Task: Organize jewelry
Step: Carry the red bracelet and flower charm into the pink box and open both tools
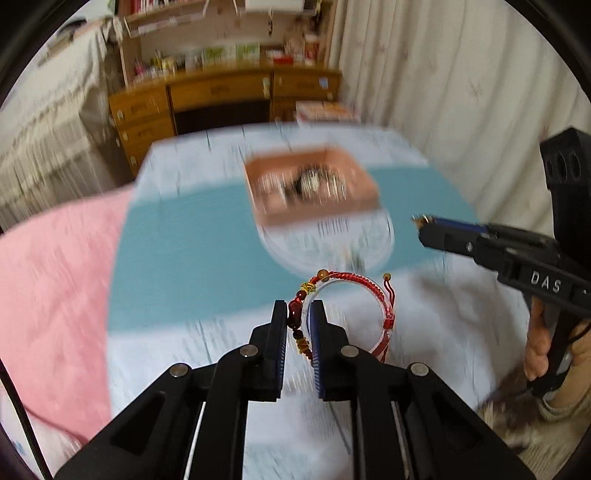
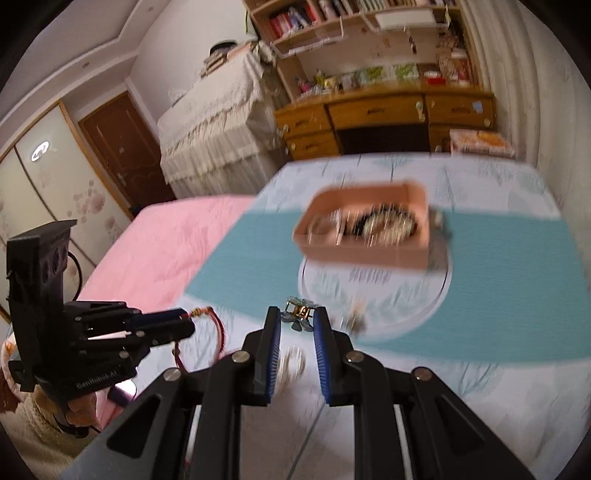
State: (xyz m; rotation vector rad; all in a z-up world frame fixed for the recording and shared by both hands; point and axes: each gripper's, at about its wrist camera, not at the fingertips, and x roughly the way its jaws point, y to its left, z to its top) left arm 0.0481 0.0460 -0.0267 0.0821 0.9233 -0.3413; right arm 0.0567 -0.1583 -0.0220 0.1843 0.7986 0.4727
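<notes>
Red bracelet (image 1: pixel 347 306) upright between left fingers (image 1: pixel 279 332).

Wooden desk (image 2: pixel 384 122) under bookshelves (image 2: pixel 354 18) (cluttered), pink bedspread (image 2: pixel 166 251), curtain (image 1: pixel 461 74) beside

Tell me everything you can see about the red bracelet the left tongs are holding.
The red bracelet is a braided red cord loop strung with dark red, amber and gold beads, apparently wrapped on a clear plastic ring. It stands upright above the pale bedcover, pinched on its beaded side by the left tongs. Loose cord ends with small beads hang at its far side.
</notes>
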